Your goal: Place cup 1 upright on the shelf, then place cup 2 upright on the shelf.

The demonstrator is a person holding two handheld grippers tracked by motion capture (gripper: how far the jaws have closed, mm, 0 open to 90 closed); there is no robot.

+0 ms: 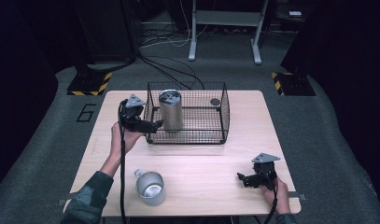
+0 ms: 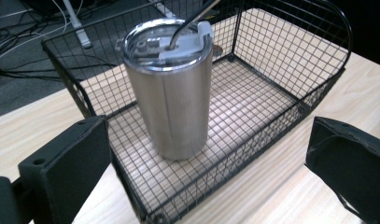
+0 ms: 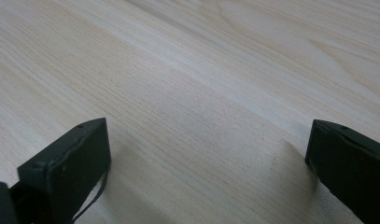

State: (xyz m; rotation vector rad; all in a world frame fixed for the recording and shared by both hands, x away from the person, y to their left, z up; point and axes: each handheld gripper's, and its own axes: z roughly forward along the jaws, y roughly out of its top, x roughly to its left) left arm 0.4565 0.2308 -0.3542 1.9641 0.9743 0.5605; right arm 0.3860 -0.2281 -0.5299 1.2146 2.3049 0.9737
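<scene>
A steel tumbler [image 1: 171, 110] [image 2: 171, 98] with a clear lid and a dark straw stands upright on the floor of a black wire basket [image 1: 211, 135] [image 2: 290, 51], near its left end. My left gripper [image 1: 155, 125] [image 2: 208, 156] is open just outside that end of the basket, level with the tumbler's lower half and pointing at it, with nothing between its fingers. My right gripper [image 1: 242, 178] [image 3: 208, 158] is open low over the bare wooden table [image 1: 211, 168] [image 3: 201, 70] near the front right corner.
A steel mug [image 1: 150, 188] with a handle stands near the table's front edge, left of centre. A small dark round object [image 1: 215, 101] lies at the basket's back right. Cables and a metal stand's legs [image 1: 224, 32] are on the floor behind the table.
</scene>
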